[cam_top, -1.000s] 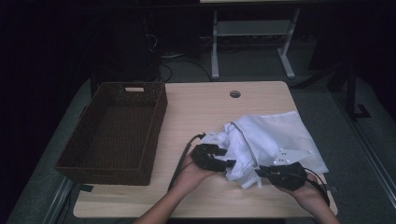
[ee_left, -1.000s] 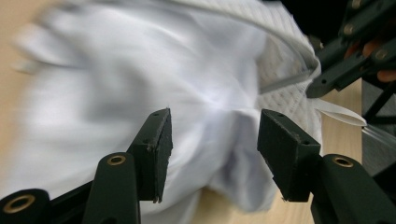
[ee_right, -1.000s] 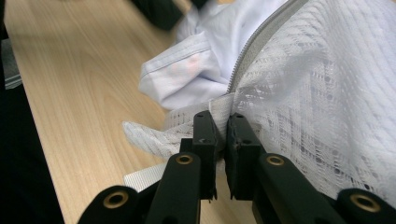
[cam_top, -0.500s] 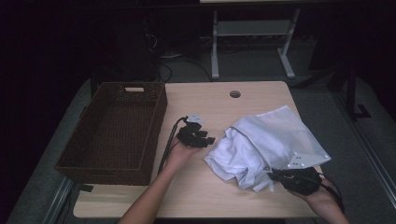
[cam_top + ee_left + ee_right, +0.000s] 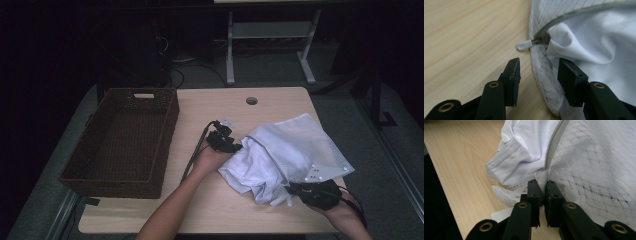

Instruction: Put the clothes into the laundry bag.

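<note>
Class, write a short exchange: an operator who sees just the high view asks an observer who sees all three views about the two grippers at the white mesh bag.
Operator: From above, is the right gripper actually holding the mesh bag?
Observer: Yes. Its jaws are shut on the bag's hem, right at the end of the zipper.
Operator: And the left gripper?
Observer: Open. Its jaws have just been closing and straddle the bag's edge without pressing on it, just short of the white zipper pull lying on the table.
</note>
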`<state>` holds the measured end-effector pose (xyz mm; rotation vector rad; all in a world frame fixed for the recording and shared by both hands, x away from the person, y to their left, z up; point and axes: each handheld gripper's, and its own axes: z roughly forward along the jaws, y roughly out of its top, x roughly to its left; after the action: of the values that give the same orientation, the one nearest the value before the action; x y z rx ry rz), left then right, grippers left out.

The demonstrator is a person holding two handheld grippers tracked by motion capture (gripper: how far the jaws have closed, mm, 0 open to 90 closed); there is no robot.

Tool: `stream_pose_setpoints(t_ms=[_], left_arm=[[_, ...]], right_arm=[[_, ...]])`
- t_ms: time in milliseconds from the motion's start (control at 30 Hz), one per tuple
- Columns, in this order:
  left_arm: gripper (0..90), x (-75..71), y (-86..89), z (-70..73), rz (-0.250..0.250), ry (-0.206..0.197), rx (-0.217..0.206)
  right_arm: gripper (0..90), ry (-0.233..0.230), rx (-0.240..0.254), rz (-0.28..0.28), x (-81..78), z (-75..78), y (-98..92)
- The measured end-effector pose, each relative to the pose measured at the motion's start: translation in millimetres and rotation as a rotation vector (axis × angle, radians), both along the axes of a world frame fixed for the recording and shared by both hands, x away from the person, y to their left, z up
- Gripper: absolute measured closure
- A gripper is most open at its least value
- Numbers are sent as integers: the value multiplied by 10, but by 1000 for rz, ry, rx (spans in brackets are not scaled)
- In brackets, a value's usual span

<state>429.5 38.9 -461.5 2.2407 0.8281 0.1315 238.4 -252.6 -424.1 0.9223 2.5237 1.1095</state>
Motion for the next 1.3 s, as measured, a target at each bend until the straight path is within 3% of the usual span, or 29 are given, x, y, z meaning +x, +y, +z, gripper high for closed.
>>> stream_pose_setpoints(t_ms=[67, 167, 233, 333, 433, 533, 700, 1067, 1300], left_arm=[[530, -17, -31, -22, -12, -3, 33], [617, -50, -52, -17, -26, -25, 67], [741, -65, -59, -9, -44, -35, 89], [882, -83, -56, -7, -54, -23, 87], [895, -104, -6, -2, -40, -13, 70], [896, -143, 110, 41, -20, -6, 26], [896, -293, 320, 156, 0, -18, -9], [895, -695, 679, 227, -5, 3, -72], [894, -976, 756, 242, -34, 37, -107]], right_arm=[[832, 1, 0, 0, 0, 1, -4], [832, -3, -2, 3, 1, 3, -5], [832, -4, -4, 2, 1, 5, -2], [832, -8, -9, 0, 0, 10, -2], [832, -10, -12, -4, 6, 14, -13], [832, -15, -18, -11, 27, 16, -37], [832, -23, -36, -36, 127, 23, -72], [832, -34, -51, -78, 522, 0, -74], [831, -35, -51, -117, 805, -43, -73]])
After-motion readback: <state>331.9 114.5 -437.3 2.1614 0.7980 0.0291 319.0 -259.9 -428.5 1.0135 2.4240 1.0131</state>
